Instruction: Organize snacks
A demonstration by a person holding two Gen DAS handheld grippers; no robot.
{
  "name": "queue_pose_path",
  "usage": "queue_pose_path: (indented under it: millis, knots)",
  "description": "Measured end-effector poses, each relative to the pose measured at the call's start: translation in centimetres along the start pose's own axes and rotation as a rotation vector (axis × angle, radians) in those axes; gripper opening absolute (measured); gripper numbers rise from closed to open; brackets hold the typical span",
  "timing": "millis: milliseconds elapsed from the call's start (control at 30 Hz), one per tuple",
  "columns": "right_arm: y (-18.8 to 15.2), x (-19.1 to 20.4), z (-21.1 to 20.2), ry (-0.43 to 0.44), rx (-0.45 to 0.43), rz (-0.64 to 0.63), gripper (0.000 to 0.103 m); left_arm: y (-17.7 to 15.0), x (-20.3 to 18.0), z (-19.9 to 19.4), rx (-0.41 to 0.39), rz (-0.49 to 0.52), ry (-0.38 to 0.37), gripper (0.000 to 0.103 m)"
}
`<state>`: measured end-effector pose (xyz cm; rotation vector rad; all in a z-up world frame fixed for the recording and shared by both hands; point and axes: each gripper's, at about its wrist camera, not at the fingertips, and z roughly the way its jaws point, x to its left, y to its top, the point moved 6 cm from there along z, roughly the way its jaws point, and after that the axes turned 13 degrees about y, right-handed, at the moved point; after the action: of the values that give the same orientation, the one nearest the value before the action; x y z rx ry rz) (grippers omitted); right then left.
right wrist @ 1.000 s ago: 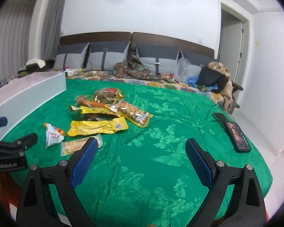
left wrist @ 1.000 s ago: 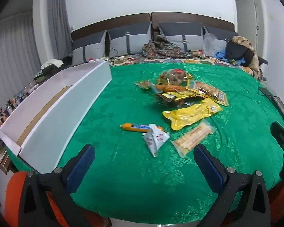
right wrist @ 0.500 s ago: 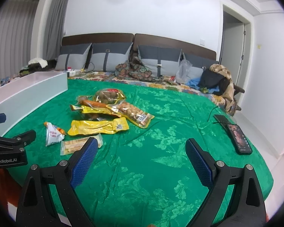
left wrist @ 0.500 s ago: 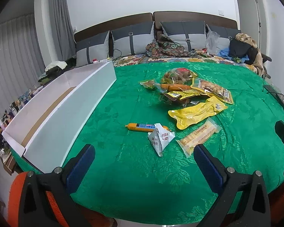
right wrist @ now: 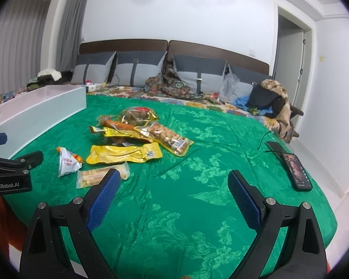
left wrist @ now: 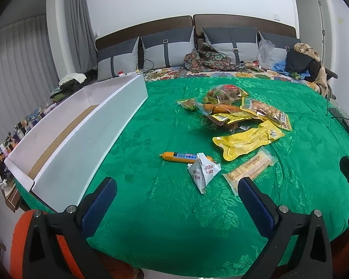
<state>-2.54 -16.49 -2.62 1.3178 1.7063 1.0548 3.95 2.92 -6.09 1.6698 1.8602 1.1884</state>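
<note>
Fingers: left gripper (left wrist: 176,197) spread wide, nothing between the pads; right gripper (right wrist: 174,193) likewise spread and empty, both hovering over the near edge of the bed.

Bed cover (left wrist: 165,220), green: broad bare cloth in front of both grippers and across the right half; open room there for moving.

Box (left wrist: 81,144), white, long, open-topped: along the left edge of the bed, its inner wall well apart from the snacks. The left view shows its brown floor; the right view shows only the outer wall.

Snacks, mid-bed in a loose cluster: yellow pouch (left wrist: 246,141); nut bag (right wrist: 167,137) overlapping the pile behind it; round bag (left wrist: 225,93) farthest back; wafer pack (left wrist: 251,169) nearest the left gripper's right finger; white triangle packet (left wrist: 203,172) lying over one end of the sausage (left wrist: 176,157).

Phone (right wrist: 296,171): near the right edge, seen plainly only in the right view, with a dark remote (right wrist: 274,147) just behind it.
</note>
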Motion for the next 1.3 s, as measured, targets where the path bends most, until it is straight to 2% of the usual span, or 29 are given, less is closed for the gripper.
queue_pose_path:
  millis: [233, 1300]
  knots:
    - [-0.1, -0.1, 0.1, 0.002, 0.004, 0.003, 0.096, -0.6, -0.5, 0.0, 0.003, 0.023, 0.004, 0.103]
    - [-1.0, 0.1, 1.2, 0.009, 0.037, -0.001, 0.095, -1.8, 0.1, 1.9, 0.059, 0.012, 0.004, 0.103]
